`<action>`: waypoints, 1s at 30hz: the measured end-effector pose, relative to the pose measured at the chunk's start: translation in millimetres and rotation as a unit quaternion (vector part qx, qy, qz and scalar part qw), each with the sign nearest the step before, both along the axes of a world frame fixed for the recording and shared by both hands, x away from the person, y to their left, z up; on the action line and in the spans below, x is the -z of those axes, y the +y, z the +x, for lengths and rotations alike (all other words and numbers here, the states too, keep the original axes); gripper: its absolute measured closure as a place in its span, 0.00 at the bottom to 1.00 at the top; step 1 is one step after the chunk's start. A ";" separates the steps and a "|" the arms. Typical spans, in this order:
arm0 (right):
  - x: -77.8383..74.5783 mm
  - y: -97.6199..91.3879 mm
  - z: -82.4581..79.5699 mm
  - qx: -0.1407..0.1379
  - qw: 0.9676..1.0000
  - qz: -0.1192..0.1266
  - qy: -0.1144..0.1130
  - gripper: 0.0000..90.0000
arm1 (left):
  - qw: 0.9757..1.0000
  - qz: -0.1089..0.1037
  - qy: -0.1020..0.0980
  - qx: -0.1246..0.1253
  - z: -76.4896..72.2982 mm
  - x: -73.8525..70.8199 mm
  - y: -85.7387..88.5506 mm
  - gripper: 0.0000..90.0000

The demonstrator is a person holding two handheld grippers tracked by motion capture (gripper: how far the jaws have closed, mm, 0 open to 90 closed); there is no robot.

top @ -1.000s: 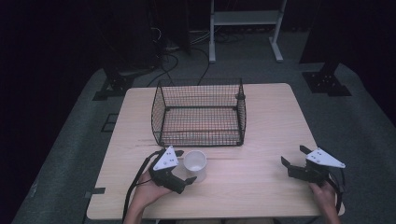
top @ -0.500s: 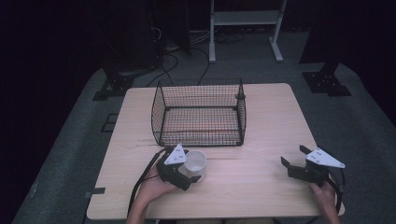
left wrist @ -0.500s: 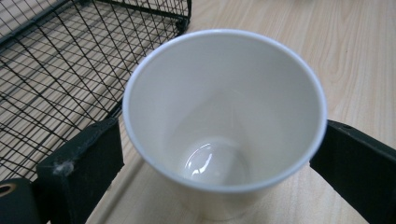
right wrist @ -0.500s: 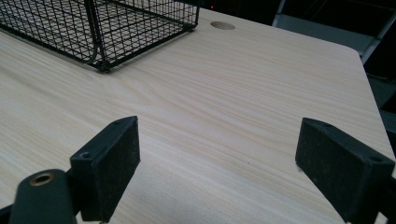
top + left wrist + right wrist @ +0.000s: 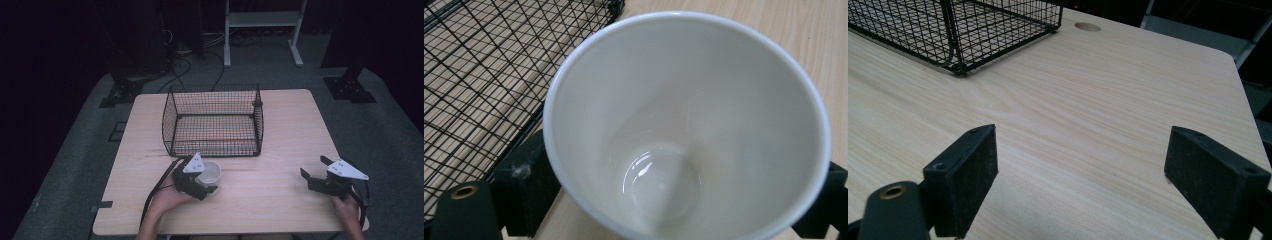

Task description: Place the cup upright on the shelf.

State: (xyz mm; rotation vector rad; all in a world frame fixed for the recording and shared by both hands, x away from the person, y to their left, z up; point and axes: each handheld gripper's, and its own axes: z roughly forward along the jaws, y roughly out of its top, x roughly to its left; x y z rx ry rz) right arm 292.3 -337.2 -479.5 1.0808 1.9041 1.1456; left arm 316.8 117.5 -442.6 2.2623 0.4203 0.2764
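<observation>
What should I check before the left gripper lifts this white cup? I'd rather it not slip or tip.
1. White cup between the left gripper jaws, which have just been closing: ok.
2. Pads pressing firmly on the cup wall: cannot tell.
3. Cup empty: ok.
4. Cup upright on the table: ok.
5. Wire basket close beside the cup, so lift straight up: not ok.
6. Right gripper open, apart from the cup: ok.
</observation>
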 end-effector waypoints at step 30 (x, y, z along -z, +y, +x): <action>-0.1 -0.8 0.2 0.002 1.000 0.004 0.000 0.15 | 0.999 -0.008 -0.003 0.032 3.3 -31.1 0.1 0.23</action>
